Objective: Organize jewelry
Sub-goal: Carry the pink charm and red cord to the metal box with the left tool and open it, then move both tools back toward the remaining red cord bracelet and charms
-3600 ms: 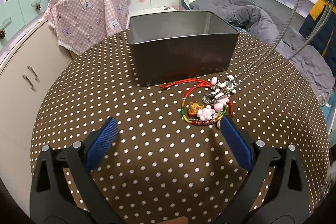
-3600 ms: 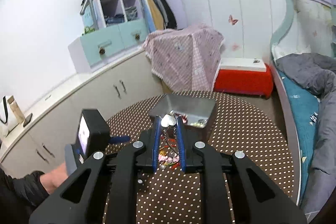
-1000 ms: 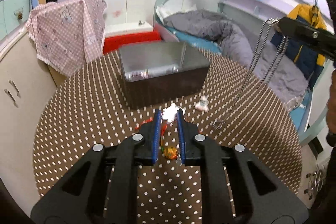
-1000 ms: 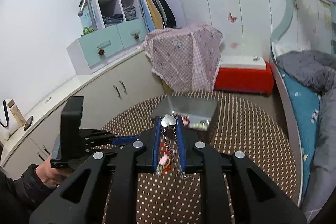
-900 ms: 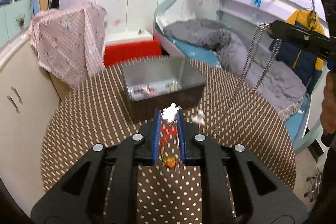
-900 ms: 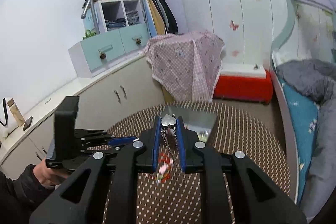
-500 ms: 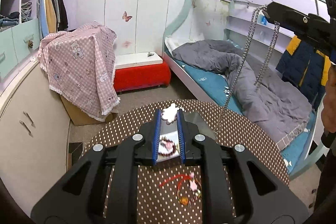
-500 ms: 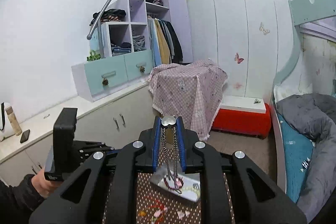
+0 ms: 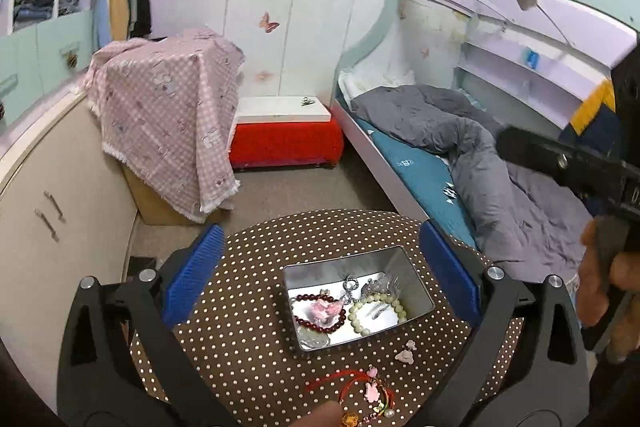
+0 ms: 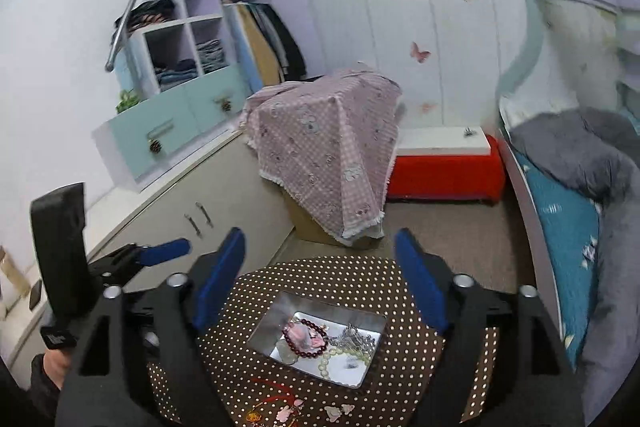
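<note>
While both grippers hang high over the table (image 9: 248, 327) | left gripper (image 9: 320, 267): jaws opening, nothing between | right gripper (image 10: 320, 275): jaws opening, nothing between | tin (image 10: 276, 319): low middle, beads (image 9: 376, 313) inside | red string (image 9: 352, 379): bottom, beside tin

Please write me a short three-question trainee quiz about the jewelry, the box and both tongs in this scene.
1. True or false: the dark red bead bracelet lies inside the metal box.
2. Which piece remains on the dotted tablecloth, outside the box?
A. the pale green bead bracelet
B. the red cord bracelet with pink charms
C. the silver chain
3. Fill in: the left tongs and the right tongs hold ____ between their blue pads.

Key: 1 true; 2 B; 3 nothing, as both pairs of jaws are opening with only air between them.
</note>
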Motion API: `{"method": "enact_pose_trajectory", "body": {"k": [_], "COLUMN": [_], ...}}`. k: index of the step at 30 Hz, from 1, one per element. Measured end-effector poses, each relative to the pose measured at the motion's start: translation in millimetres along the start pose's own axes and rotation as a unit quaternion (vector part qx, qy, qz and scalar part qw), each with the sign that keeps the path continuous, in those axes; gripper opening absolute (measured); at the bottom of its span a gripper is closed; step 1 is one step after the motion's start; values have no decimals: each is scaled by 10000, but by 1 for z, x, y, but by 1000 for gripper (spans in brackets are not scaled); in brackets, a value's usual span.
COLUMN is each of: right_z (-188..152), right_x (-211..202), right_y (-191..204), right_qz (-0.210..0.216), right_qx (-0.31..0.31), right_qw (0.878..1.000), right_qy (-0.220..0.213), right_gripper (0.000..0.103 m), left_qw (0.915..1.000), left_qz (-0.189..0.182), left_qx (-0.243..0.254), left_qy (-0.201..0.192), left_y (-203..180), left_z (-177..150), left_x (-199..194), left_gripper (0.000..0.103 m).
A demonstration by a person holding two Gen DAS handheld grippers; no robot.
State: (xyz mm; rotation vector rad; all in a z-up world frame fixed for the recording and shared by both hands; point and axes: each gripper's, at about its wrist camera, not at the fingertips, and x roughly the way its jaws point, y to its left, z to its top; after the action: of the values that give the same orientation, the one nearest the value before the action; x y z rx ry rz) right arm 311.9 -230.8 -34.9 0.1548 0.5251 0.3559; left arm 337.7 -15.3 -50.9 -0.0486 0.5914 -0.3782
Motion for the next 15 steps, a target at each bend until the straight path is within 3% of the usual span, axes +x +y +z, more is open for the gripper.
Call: {"method": "enact_pose_trajectory", "body": {"k": [1,7,15], "right_z": [-2,-7,-4], "right_x": [-3,-17,-40], "right_y": [-3,-14,-10], "right_qz": [-90,-350,-387], "right_qx": [65,311,293], "right_qw": [9999,9987,9979], "right_qy": [-54,-183,-420], "right_gripper": [96,96,96], "left_qw": [10000,9975,9923], "left_qz": [74,557,872], "left_qx": [-46,-53,243], "left_qy": [-40,-421,-839], "left_y": [2,5,-5], "left_z": [-1,-3,-8], "left_x": [-3,-32,-73], "left_gripper": [96,96,96]}}
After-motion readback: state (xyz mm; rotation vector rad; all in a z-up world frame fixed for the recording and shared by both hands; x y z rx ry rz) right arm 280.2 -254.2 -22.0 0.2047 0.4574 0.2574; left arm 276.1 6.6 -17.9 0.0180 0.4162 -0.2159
